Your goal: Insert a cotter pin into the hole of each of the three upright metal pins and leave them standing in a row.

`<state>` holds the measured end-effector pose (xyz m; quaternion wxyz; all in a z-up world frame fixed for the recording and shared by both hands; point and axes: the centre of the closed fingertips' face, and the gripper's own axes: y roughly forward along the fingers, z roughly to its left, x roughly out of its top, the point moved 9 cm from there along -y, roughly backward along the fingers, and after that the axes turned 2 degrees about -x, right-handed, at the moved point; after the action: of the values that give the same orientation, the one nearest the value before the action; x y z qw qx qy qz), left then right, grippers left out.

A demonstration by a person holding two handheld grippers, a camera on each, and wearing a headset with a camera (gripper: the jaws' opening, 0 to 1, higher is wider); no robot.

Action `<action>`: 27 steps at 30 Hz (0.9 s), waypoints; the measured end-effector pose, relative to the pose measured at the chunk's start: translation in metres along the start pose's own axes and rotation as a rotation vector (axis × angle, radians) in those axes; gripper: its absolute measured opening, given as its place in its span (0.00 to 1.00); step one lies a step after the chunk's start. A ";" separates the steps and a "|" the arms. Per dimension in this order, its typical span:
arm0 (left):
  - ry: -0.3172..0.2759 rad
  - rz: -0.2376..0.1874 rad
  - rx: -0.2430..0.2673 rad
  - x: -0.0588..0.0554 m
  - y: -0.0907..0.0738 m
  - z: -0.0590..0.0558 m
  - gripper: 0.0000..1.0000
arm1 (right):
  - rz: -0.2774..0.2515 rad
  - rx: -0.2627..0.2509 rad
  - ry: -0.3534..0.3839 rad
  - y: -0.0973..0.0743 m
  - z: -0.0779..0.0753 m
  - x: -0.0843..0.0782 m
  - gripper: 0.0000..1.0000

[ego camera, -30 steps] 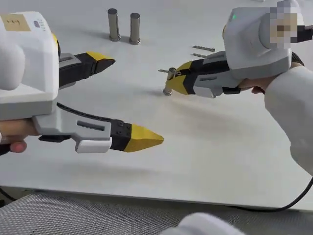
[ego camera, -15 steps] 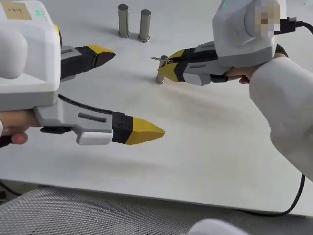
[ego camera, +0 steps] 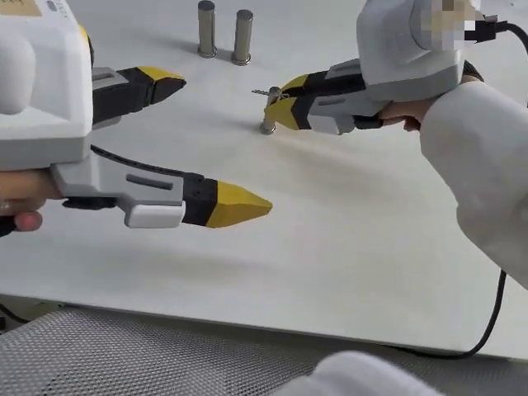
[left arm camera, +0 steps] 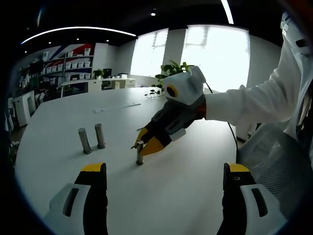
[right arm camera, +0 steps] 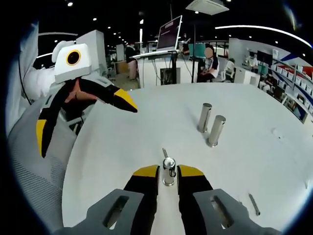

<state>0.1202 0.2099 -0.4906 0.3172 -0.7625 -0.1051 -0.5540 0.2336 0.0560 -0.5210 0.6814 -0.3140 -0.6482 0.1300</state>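
You're clamping the R gripper (ego camera: 283, 110) on one metal pin (ego camera: 268, 124): long axis upright, base at the tabletop (ego camera: 346, 247), cotter pin (ego camera: 261, 93) sticking through its head. The other two pins (ego camera: 242, 37) are standing just beyond and left of it in the head view, so the R gripper's nearer. L gripper (ego camera: 221, 142) is hovering w/ jaws wide apart.

white table (ego camera: 355, 247) | two upright pins (ego camera: 206, 29) side by side | third pin (ego camera: 268, 124) standing apart | loose cotter pin (right arm camera: 253, 204) lying flat
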 end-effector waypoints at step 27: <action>-0.058 0.006 0.051 -0.005 -0.014 0.010 0.99 | -0.091 -0.101 0.066 -0.081 0.039 0.018 0.73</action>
<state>0.1193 0.2277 -0.4924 0.3353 -0.7701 -0.1259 -0.5279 0.1797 0.0142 -0.4600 0.6909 -0.3221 -0.6448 0.0556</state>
